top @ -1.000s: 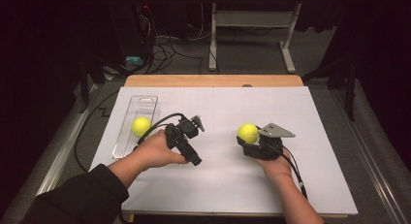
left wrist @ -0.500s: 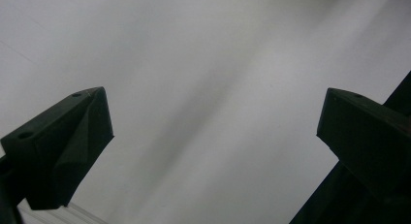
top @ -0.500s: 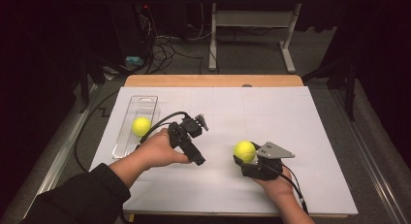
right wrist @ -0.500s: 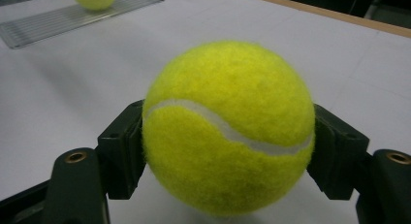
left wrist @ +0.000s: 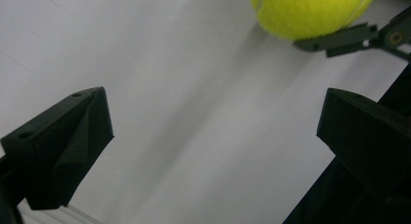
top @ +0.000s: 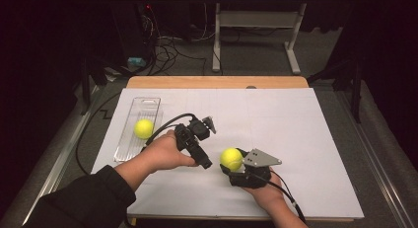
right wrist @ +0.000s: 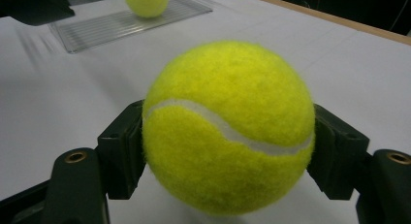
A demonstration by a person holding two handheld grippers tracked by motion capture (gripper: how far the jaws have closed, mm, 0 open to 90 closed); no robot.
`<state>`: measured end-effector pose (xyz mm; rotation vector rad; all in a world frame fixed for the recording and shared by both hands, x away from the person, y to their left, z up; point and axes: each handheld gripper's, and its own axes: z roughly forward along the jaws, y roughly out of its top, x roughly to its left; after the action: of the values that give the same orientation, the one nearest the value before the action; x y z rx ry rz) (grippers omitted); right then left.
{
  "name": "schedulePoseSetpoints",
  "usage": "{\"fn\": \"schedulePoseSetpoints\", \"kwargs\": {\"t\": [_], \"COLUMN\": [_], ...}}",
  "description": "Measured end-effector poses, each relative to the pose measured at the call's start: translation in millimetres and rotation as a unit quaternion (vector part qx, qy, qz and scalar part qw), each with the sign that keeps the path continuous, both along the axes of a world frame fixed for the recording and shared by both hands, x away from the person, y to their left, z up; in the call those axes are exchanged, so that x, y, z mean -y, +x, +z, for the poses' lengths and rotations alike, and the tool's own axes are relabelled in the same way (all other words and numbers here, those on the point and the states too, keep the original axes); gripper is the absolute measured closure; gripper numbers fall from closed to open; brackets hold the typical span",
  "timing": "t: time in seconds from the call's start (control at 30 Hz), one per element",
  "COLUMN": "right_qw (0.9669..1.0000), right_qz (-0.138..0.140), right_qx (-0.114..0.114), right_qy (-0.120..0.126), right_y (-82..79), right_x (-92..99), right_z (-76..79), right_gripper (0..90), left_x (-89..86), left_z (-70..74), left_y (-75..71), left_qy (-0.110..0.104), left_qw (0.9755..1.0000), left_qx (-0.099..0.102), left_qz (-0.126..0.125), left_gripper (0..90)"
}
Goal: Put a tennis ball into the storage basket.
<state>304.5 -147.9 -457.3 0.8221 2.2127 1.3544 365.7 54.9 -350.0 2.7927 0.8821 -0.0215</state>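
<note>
From the high view, the right gripper (top: pixel 235 161) carries a fuzzy yellow-green tennis ball (top: pixel 230 159) between its fingers, low over the white paper-covered table (top: pixel 296 139). The ball sits at the tips, ahead of the grey three-cornered plate, with the hand behind and below it in the picture. Well beyond the fingertips to the left lies a clear ribbed plastic tray (top: pixel 129 148) holding a second yellow-green tennis ball (top: pixel 143 129) near its far end. The free stretch of tray on the near side of that ball looks like the likely place for the carried one. The left gripper (top: pixel 209 124) rests between the tray and the held ball, its fingers pointing away from the person. At this size I cannot be sure of their gap from above.

In the left gripper view, the two black fingers (left wrist: pixel 63 146) stand wide apart with only bare white table between them. Just past the right-hand finger, the carried ball (left wrist: pixel 310 10) and one finger of the other gripper cross the top corner. An open, idle gripper so close suggests it is waiting to steady or receive something.

In the right gripper view, the fingers (right wrist: pixel 121 151) press the ball (right wrist: pixel 228 127) from both sides at its widest girth. That is a sound hold for a round thing, which would squirt out if pinched above or below the middle. Far ahead of the fingertips the tray (right wrist: pixel 97 30) and its ball (right wrist: pixel 145 2) lie in line.
</note>
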Motion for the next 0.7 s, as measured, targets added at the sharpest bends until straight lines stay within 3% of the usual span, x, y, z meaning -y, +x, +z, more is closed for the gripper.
{"fn": "schedulePoseSetpoints", "kwargs": {"t": [0.37,0.53,0.7], "right_qw": [0.9996,0.9991,0.9988], "right_qz": [0.027,0.038,0.044], "right_qx": [0.007,0.015,0.015], "right_qy": [0.01,0.011,0.017], "right_y": [-3.1,-5.3,-7.6], "right_x": [-21.1,-26.2,-28.5], "right_z": [-0.8,-0.3,0.9], "right_gripper": [27.2,27.2,27.2], "left_x": [16.6,25.8,32.8], "left_z": [7.2,3.6,-0.4], "left_y": [-2.0,-2.4,-0.8], "left_qy": [0.0,-0.002,-0.008], "left_qw": [1.0,0.9997,0.9996], "left_qx": [-0.004,-0.009,-0.015], "left_qz": [-0.009,-0.024,-0.022], "left_gripper": [0.5,0.6,1.0]}}
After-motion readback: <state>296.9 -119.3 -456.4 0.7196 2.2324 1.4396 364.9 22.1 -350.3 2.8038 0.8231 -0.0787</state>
